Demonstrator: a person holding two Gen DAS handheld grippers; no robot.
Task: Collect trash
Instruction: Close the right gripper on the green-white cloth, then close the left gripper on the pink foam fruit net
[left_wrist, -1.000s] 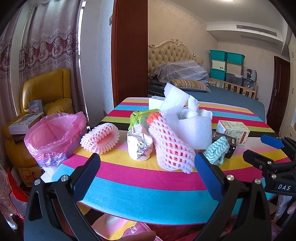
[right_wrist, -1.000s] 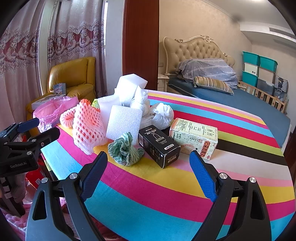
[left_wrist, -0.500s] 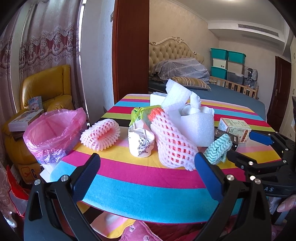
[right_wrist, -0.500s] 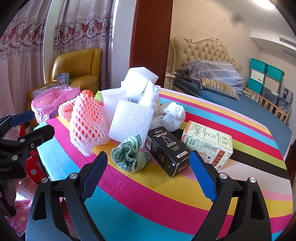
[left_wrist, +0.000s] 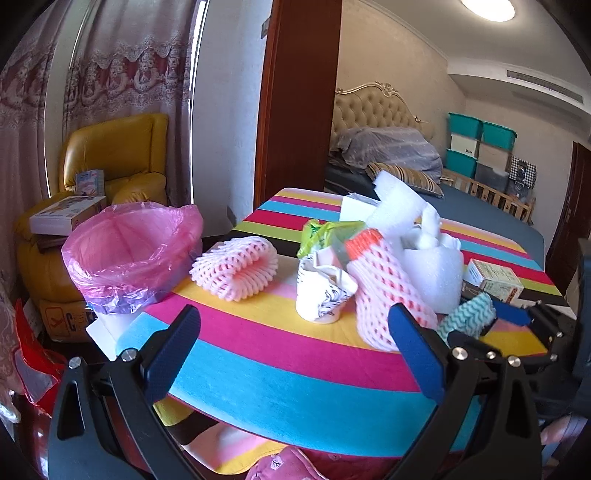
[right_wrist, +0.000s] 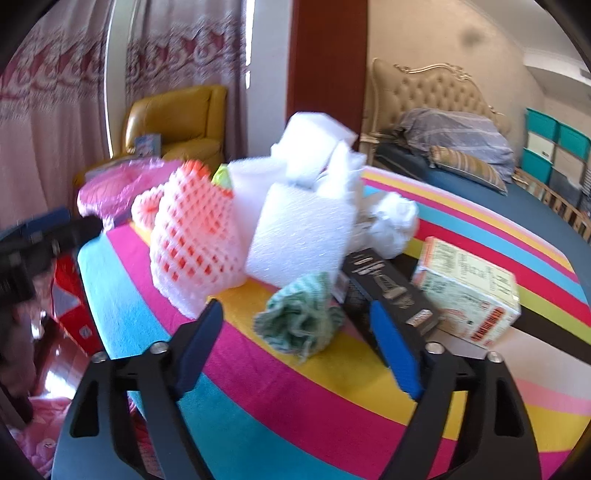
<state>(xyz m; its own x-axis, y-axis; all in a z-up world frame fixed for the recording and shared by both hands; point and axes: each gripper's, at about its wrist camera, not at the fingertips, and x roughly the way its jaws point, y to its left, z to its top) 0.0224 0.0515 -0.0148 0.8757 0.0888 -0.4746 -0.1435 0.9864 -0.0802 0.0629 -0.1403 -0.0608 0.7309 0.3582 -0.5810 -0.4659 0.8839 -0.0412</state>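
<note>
Green crumpled cloth (right_wrist: 301, 325) between right gripper's (right_wrist: 295, 343) just-narrowing, unclenched fingers (right_wrist: 393, 354), untouched; left gripper (left_wrist: 295, 354) wide apart.

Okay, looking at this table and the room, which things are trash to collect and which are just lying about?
For the job:
- pink bin bag
- foam nets
- paper cup
- white foam
- green rag
- black box
- carton

Just there:
- armchair
- bed
- storage bins
- curtains

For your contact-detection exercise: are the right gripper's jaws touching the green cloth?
Apart. The right wrist view shows the right gripper open, bare tablecloth between each jaw and the green cloth.
</note>
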